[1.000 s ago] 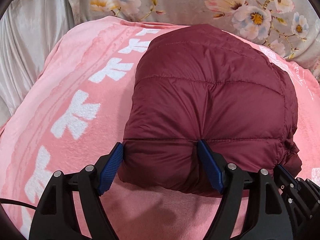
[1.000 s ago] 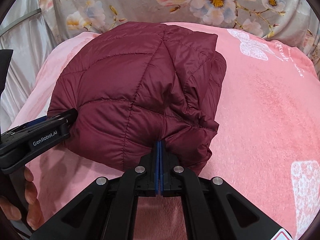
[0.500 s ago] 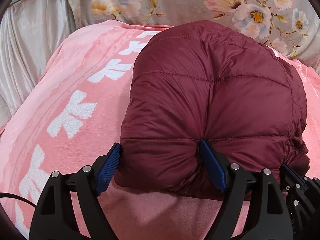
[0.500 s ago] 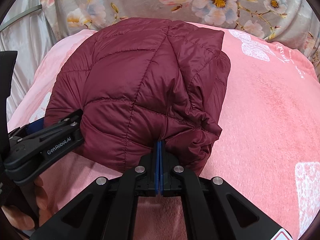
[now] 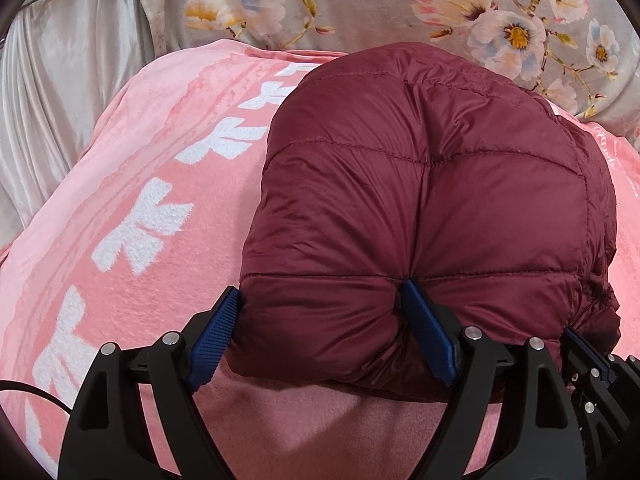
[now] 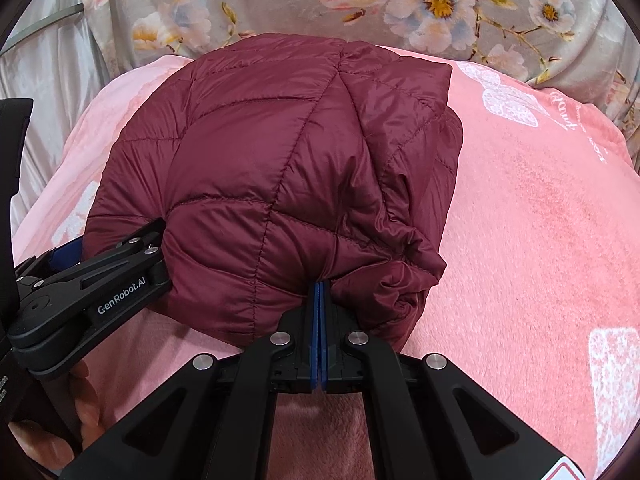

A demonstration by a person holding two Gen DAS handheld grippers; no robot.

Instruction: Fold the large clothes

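Note:
A maroon quilted puffer jacket [image 5: 432, 208], folded into a thick bundle, lies on a pink blanket [image 5: 132, 184]; it also shows in the right wrist view [image 6: 280, 168]. My left gripper [image 5: 320, 300] is wide open, its blue pads [image 5: 424, 332] pressed into and around the bundle's near left corner. My right gripper [image 6: 320, 292] is shut on the jacket's near edge, with the fabric bunched around the blue pads. The left gripper shows in the right wrist view [image 6: 120, 264] at the bundle's left side.
The pink blanket with white bow prints [image 5: 144, 232] covers the bed. A grey floral cloth [image 6: 400, 4] lies behind it. Pale satin fabric [image 5: 60, 100] hangs at the far left. Open pink blanket [image 6: 540, 240] stretches to the right of the jacket.
Both grippers and the bundle's near edge have pushed forward, and the jacket now bulges taller and reaches nearer the floral cloth. The grips are unchanged.

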